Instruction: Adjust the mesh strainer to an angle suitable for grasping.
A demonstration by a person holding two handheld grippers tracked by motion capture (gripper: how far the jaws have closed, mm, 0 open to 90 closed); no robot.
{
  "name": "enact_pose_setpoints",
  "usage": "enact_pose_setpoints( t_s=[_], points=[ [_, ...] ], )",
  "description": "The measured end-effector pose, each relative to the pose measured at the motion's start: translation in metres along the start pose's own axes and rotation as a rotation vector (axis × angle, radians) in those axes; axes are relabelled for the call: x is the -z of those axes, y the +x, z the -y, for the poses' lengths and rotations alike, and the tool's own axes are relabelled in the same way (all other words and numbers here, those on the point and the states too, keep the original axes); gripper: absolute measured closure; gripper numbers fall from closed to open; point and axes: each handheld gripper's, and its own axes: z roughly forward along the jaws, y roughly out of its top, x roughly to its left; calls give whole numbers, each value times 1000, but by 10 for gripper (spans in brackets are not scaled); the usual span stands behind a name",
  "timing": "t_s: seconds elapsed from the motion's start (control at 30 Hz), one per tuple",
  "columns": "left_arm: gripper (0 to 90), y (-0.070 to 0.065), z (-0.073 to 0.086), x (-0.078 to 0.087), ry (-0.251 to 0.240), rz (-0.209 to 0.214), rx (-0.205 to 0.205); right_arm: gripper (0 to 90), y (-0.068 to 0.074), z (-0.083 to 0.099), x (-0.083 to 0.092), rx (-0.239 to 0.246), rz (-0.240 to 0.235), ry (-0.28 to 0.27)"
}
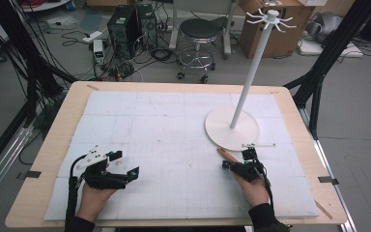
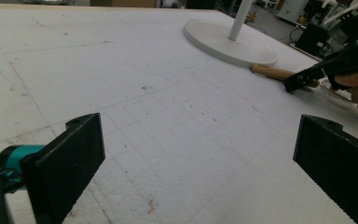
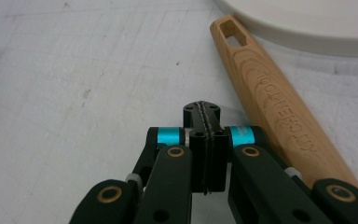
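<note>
We saw a white foam mat covering the wooden table, a white stand with a tall pole and hooked arms on its far right part, and beyond it a black stool, computer towers and cardboard boxes on the floor.

The wooden handle is pale tan with curved grain. The white stand base beside it sits on a white, faintly gridded mat. The right gripper is black with turquoise bands.
</note>
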Motion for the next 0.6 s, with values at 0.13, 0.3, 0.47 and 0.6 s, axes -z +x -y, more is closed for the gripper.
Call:
enact_pose_setpoints(
  t_s=[0.13,0.3,0.47,0.6],
  points=[
    [27,0,0,-1,2,1,-1,900,-10,-1,15,-26,-6,-47],
    [27,-1,0,-2,4,2,-4,900,-29,1,32,-80,6,-80],
    [27,-2,0,-3,10,2,-6,900,-44,4,43,-84,60,-70],
    [27,-3,0,-5,11,5,-5,900,-49,5,42,-57,104,-30]
  ],
)
